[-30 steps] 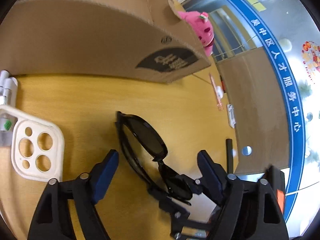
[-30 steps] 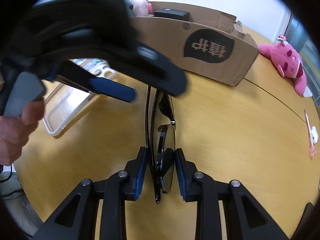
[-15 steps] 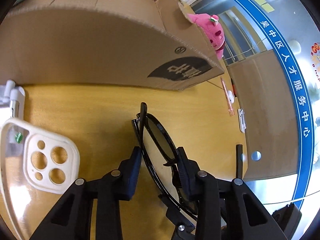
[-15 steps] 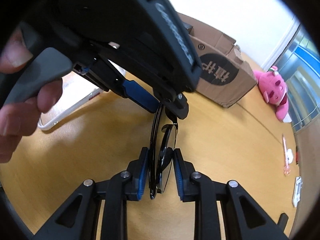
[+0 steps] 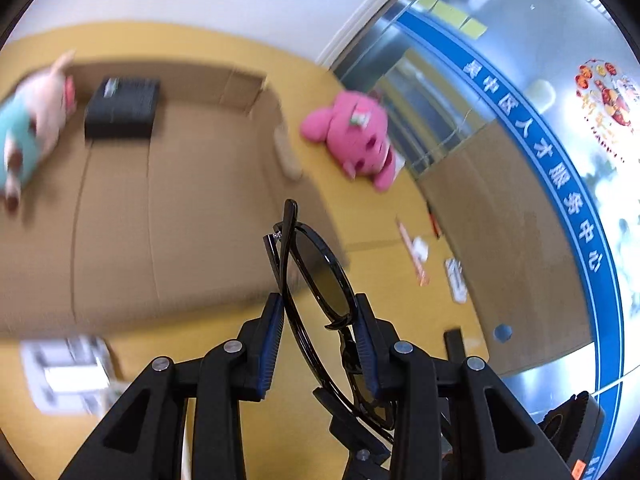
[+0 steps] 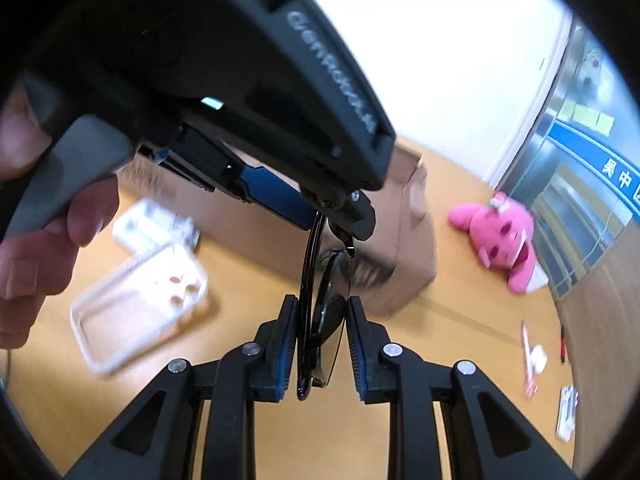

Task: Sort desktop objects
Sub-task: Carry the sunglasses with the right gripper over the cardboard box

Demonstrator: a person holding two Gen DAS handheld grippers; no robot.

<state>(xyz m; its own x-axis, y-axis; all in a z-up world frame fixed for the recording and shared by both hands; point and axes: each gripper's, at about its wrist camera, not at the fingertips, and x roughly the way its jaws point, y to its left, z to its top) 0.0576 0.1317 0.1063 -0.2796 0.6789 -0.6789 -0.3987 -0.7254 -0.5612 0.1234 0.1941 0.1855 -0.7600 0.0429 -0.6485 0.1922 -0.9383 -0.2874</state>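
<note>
Black folded sunglasses (image 5: 316, 272) are held in the air by both grippers. My left gripper (image 5: 318, 320) is shut on one end of them, above the near wall of an open cardboard box (image 5: 168, 200). My right gripper (image 6: 320, 332) is shut on the other end of the sunglasses (image 6: 320, 312), lifted off the wooden table (image 6: 460, 360). The left gripper's body fills the upper left of the right wrist view and hides part of the box (image 6: 400, 248).
In the box lie a black case (image 5: 122, 108) and a plush toy (image 5: 28, 128). A pink plush (image 5: 356, 140) lies on the table beyond the box. A white phone case (image 6: 140, 304) and a white packet (image 6: 156, 220) lie left. Small items (image 6: 532, 356) lie right.
Both grippers have lifted the sunglasses off the table and carried them up toward the box; the left view now looks down into the open box. The left gripper closed on them a second ago.
</note>
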